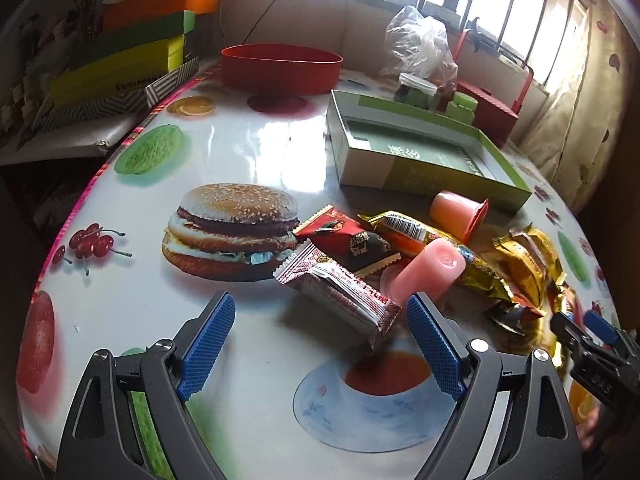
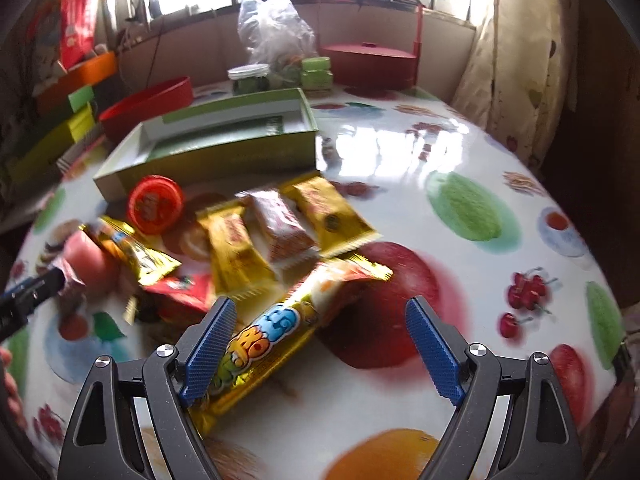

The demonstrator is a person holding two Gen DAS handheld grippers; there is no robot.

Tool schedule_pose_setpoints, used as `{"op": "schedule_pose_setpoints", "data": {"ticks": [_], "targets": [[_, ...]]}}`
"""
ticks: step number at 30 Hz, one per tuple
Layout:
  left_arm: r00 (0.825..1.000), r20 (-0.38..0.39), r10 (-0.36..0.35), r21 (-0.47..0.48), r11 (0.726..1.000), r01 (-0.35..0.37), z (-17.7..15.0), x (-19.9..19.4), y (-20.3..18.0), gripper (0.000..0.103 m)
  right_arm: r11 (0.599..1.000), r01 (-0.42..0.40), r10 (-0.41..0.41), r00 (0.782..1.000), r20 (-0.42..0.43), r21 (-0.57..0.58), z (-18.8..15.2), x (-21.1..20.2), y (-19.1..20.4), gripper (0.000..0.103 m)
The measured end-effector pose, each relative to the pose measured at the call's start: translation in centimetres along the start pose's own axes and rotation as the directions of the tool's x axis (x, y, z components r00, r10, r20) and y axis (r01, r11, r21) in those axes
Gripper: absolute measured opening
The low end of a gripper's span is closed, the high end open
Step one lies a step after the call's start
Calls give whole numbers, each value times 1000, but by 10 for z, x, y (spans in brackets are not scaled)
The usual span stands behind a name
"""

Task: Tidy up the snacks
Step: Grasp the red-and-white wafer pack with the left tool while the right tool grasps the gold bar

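Between my left gripper's (image 1: 320, 344) spread blue pads lies a red-and-white wafer packet (image 1: 340, 292), untouched, with a pink jelly cup (image 1: 428, 272) just behind it. My right gripper (image 2: 320, 344) also gapes wide over a long gold snack bar (image 2: 276, 332). Beyond the snack pile (image 2: 260, 236) sits the empty green box (image 2: 224, 136).

Each hand-held gripper, left (image 1: 320, 348) and right (image 2: 320, 348), has two black plastic arms with triangular cut-outs and round silver screws at the joints. The fingers (image 1: 208, 348) carry bright blue pads with a fine cross-hatched grip texture. In the left view the right tool's black body shows faint embossed lettering, too blurred to read, beside a bit of skin (image 1: 590, 428).
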State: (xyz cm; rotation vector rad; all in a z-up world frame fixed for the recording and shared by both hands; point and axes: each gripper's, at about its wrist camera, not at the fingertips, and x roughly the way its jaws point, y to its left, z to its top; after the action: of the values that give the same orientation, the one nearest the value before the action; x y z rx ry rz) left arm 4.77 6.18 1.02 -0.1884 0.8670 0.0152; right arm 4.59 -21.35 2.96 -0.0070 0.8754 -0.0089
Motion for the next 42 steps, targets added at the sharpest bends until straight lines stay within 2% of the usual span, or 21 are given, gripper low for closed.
{"op": "schedule_pose_setpoints", "data": {"ticks": [2,6,13,17,19,23,29,32,36,40,42], "targets": [[1000,-11,-7,8,1000,7,-4,0,0,88,1000,18,-18,1000,0,-22,-4,-4,-6,87],[999,-13,43,66,997,-42,-11,-1,2,88,995,75,-74,997,13,-66,-9,-12,-19,87],[997,-17,70,49,996,-69,-12,-7,19,88,990,129,-130,992,-3,-59,-14,-11,-44,87],[999,-11,33,6,999,-33,-11,-11,20,88,995,81,-80,997,4,-61,-17,-10,-44,86],[1000,-5,5,-17,1000,-5,-7,-10,16,88,995,67,-66,998,15,-70,-17,-10,-41,81],[1000,6,11,-47,999,-11,5,-4,7,88,996,54,-52,998,19,-76,-16,-9,-36,74],[995,-23,100,-11,995,-100,9,8,0,88,995,32,-30,999,24,-92,-13,-7,-31,67],[994,-18,109,7,994,-109,5,4,5,88,994,22,-20,999,25,-103,-10,-5,-30,66],[985,-30,170,27,985,-169,0,2,17,88,995,10,-8,1000,20,-97,-7,-2,-36,66],[980,-28,199,27,980,-198,-4,3,23,88,996,9,-7,1000,18,-87,-9,-4,-43,66],[983,-22,183,33,983,-182,-1,5,23,88,997,-2,3,1000,19,-72,-11,-5,-46,66]]}}
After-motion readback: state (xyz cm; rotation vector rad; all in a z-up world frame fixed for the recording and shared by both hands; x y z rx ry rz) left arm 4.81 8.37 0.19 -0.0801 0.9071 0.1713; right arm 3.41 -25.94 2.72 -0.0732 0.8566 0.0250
